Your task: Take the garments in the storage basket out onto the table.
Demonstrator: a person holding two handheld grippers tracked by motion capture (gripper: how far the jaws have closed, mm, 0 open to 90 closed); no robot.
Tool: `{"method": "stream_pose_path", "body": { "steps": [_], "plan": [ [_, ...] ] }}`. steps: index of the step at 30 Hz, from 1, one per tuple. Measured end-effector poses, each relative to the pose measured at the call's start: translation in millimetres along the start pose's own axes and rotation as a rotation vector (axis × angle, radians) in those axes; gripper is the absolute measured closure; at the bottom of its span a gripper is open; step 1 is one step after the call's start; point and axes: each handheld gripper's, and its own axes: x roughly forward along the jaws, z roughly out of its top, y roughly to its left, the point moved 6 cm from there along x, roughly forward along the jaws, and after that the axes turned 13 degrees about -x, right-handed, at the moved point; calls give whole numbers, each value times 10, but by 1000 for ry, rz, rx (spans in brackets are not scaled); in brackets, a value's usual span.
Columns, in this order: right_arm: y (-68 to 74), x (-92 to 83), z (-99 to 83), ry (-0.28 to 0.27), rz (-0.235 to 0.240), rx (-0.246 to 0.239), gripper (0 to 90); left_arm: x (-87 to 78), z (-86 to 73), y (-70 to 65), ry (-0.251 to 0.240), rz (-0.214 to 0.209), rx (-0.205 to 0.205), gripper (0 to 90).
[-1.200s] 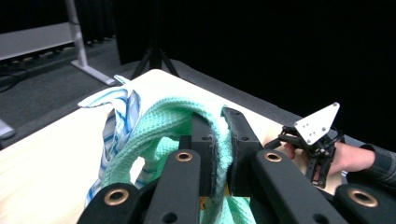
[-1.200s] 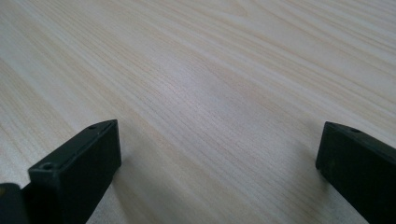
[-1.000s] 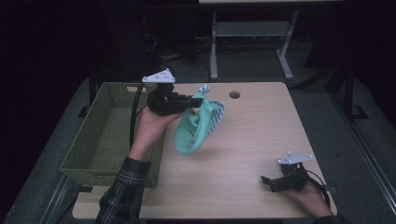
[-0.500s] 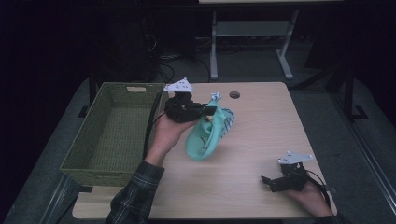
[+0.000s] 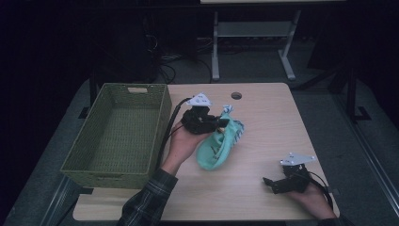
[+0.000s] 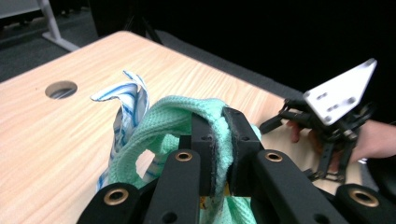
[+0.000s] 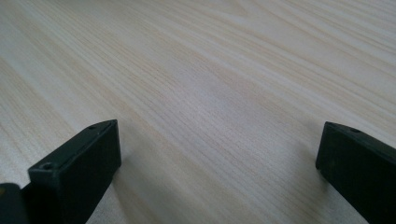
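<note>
My left gripper (image 5: 221,123) (image 6: 219,140) is shut on a mint-green knitted cloth (image 5: 217,148) (image 6: 175,116) near the table's middle. A white cloth with blue stripes (image 5: 230,117) (image 6: 125,100) is bunched in with it. The bundle's lower end touches the wooden table (image 5: 263,127). At the front right my right gripper (image 5: 269,184) rests low by the table, its jaws wide apart over bare wood (image 7: 210,116). The left gripper view shows that right gripper (image 6: 299,128) farther off in the person's hand.
A green woven basket (image 5: 115,167) stands on the table's left part, just left of my left forearm; nothing shows inside it. A round cable hole (image 5: 236,95) sits near the far edge. A metal stand (image 5: 249,33) rises behind the table.
My left gripper has carried the cloth bundle rightward, away from the basket, and lower, so its bottom end now lies on the table. The right gripper has stayed in place.
</note>
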Motion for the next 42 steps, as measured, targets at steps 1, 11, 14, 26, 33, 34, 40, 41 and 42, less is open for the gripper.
{"method": "stream_pose_path", "body": {
  "steps": [1, 11, 14, 26, 33, 34, 40, 41, 42],
  "plan": [
    [0, 0, 0, 0, 0, 0, 0, 26, -25, 6, 6, 3, -1, 830],
    [-1, -1, -1, 1, 0, -1, 0, 382, -390, 99, 94, 15, -15, 826],
    [-1, 0, -1, 1, 0, -2, 0, 461, -481, 123, 125, 29, -8, 817],
    [-1, -1, -1, 1, 0, -2, 0, 701, -867, 232, 249, 65, 21, 808],
    [-2, 0, -2, 2, 0, -3, 0, 781, -996, 306, 286, 84, 41, 789],
    [-1, -1, -2, 2, 0, -3, 0, 786, -1010, 316, 291, 91, 44, 785],
    [-1, -1, -2, 2, 0, -3, 0, 766, -1015, 345, 302, 96, 33, 673],
    [-2, 0, -2, 1, 0, -3, 0, 753, -999, 329, 298, 91, 20, 614],
    [-1, -1, -2, 2, 0, -3, 0, 724, -980, 319, 296, 89, 22, 576]
  ]
}}
